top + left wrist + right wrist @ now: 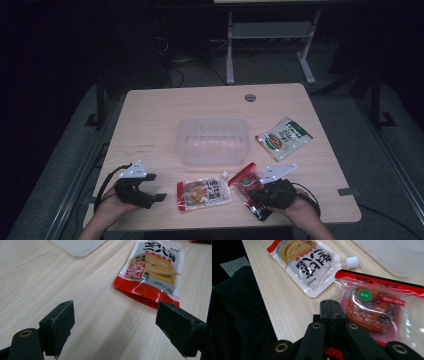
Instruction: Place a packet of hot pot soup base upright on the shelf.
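Observation:
A red-edged clear snack packet [245, 176] lies at the table's front right. My right gripper [252, 193] sits over it with its jaws pressed together. In the right gripper view the jaws [330, 307] close on the packet's [372, 305] left edge, and red shows beneath the arms. A spouted pouch [204, 194] with a red bottom lies at front centre, between the two grippers. My left gripper [156, 186] rests at the front left, open and holding nothing. In the left gripper view its jaws [120, 325] stand wide apart, short of the pouch [152, 267].
A clear plastic container [212, 121] stands mid-table, just beyond the pouch and the red packet. A green-and-white packet [283, 137] lies to its right. A round cable hole [250, 97] marks the far edge. A dark sleeve [237, 315] hangs beside the front edge.

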